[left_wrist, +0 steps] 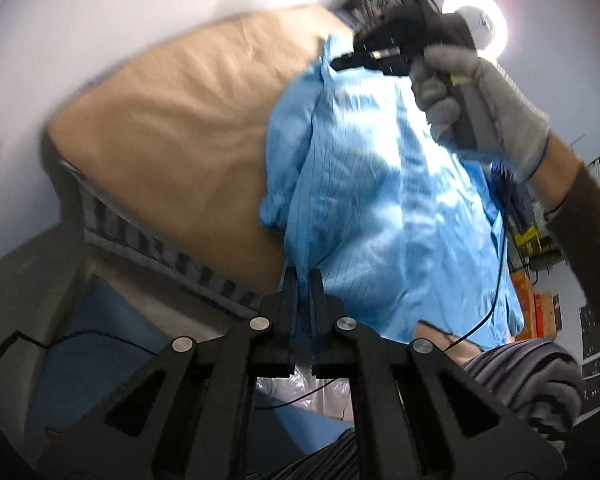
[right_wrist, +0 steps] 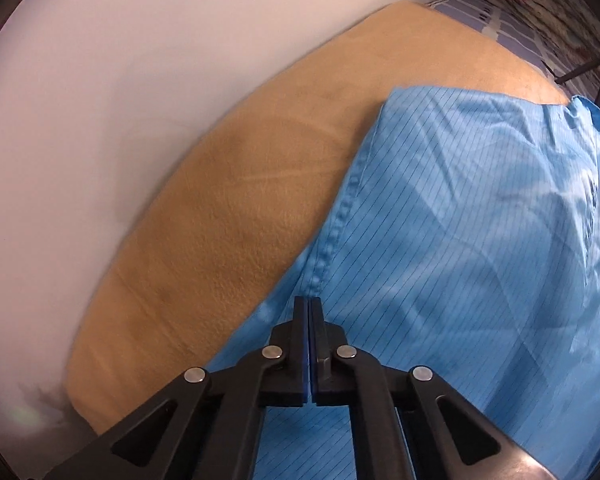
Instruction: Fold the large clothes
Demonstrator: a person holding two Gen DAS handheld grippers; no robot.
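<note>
Your left gripper (left_wrist: pixel 304 276) is clamped narrow on a pinch of the blue striped garment (left_wrist: pixel 380 208), and your right gripper (right_wrist: pixel 309 304) is closed tight on the same cloth at a stitched seam. From the left wrist view the garment hangs stretched between the two tools, its far end held up by your gloved right hand (left_wrist: pixel 472 100) on the other gripper's handle. Beneath it lies the tan blanket (right_wrist: pixel 228 208) spread over the bed, beside the white wall (right_wrist: pixel 120 80)
</note>
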